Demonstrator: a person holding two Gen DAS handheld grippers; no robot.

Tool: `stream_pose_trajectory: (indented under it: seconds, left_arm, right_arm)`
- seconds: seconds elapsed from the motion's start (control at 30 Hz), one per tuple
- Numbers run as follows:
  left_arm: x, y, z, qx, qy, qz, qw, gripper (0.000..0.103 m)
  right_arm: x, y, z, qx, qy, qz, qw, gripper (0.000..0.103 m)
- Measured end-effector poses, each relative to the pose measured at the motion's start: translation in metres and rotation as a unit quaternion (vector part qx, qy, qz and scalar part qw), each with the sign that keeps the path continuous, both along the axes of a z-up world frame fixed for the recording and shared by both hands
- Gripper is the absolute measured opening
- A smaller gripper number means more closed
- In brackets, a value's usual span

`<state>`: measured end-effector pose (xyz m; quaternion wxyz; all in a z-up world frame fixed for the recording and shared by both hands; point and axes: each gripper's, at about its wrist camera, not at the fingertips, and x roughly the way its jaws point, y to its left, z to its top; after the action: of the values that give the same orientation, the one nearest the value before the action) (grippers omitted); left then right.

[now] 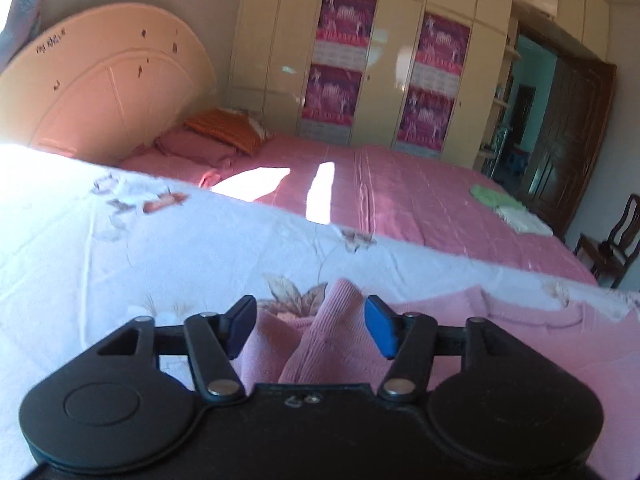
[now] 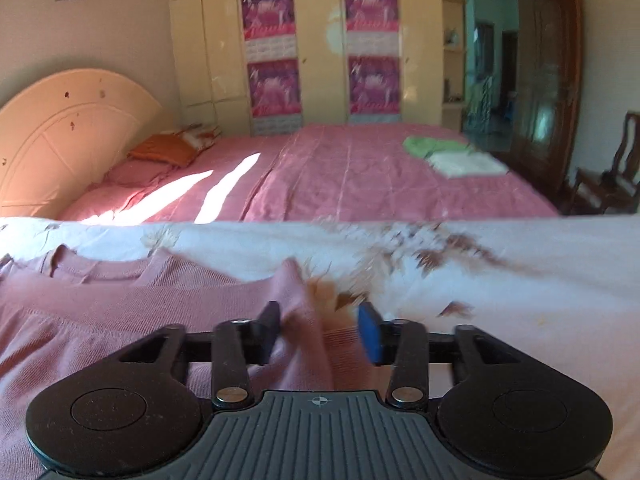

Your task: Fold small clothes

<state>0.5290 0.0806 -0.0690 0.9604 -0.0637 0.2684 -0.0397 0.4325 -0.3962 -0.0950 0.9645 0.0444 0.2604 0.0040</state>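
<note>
A pink knit garment [image 1: 480, 332] lies on a white floral sheet [image 1: 140, 248]. In the left wrist view my left gripper [image 1: 310, 326] is open, its pads either side of a raised fold of the garment's left end. In the right wrist view the same garment [image 2: 120, 312] spreads to the left, neckline towards the far side. My right gripper [image 2: 318, 334] is open, with the garment's right corner rising between its pads. That corner is blurred. The sheet [image 2: 520, 280] lies bare to the right.
Beyond the sheet is a bed with a pink cover [image 2: 360, 176], orange pillow [image 2: 164, 150] and cream headboard [image 2: 68, 132]. Folded green [image 2: 432, 145] and white [image 2: 466, 164] clothes lie at its far right. A wardrobe [image 2: 320, 40] and a chair [image 2: 612, 176] stand behind.
</note>
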Motion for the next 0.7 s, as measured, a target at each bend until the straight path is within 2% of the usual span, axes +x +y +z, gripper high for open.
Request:
stream_pose_trajectory:
  seconds: [0.07,0.13,0.17,0.23,0.3,0.37,0.43,0.5,0.53,0.57,0.6,0.63,0.7]
  left_arm:
    - [-0.019,-0.014,0.012,-0.019,-0.01,-0.04,0.999,0.062]
    - [-0.033,-0.053,0.014,-0.021,-0.011,-0.11,0.9936,0.064]
    - [-0.037,-0.08,0.011,-0.009,-0.005,-0.154,0.9881,0.065]
    - [-0.042,-0.12,0.003,0.014,0.004,-0.199,0.9799,0.065]
    - [-0.045,-0.15,-0.012,0.038,0.018,-0.228,0.9728,0.065]
    - [-0.045,-0.156,-0.022,0.062,0.026,-0.229,0.9711,0.065]
    - [-0.043,-0.137,-0.027,0.073,0.031,-0.205,0.9756,0.065]
    - [-0.039,-0.097,-0.031,0.078,0.042,-0.157,0.9835,0.067]
    - [-0.036,-0.075,-0.032,0.097,0.05,-0.127,0.9859,0.069]
    - [-0.034,-0.061,-0.035,0.106,0.054,-0.115,0.9862,0.077]
    - [-0.032,-0.049,-0.036,0.107,0.057,-0.117,0.9857,0.08]
    - [-0.032,-0.043,-0.035,0.116,0.058,-0.119,0.9843,0.08]
    - [-0.035,-0.042,-0.026,0.121,0.055,-0.111,0.985,0.078]
  right_arm:
    - [-0.014,0.012,0.013,0.016,-0.006,0.046,0.999,0.049]
    - [-0.024,0.043,0.019,0.006,-0.011,0.119,0.993,0.04]
    - [-0.024,0.065,0.018,0.0,-0.003,0.155,0.988,0.04]
    - [-0.021,0.099,0.012,0.004,0.009,0.203,0.979,0.04]
    - [-0.013,0.121,0.004,0.013,0.029,0.226,0.974,0.04]
    - [-0.005,0.129,-0.005,0.009,0.048,0.232,0.971,0.04]
    - [-0.001,0.117,-0.012,-0.007,0.056,0.206,0.977,0.04]
    - [0.001,0.085,-0.016,-0.026,0.064,0.136,0.988,0.04]
    - [0.001,0.066,-0.02,-0.037,0.074,0.093,0.992,0.04]
    - [0.002,0.049,-0.023,-0.037,0.082,0.064,0.994,0.04]
    - [0.002,0.03,-0.027,-0.014,0.092,0.049,0.994,0.04]
    - [0.001,0.018,-0.029,0.013,0.095,0.053,0.994,0.04]
    - [-0.003,0.016,-0.021,0.016,0.086,0.051,0.995,0.04]
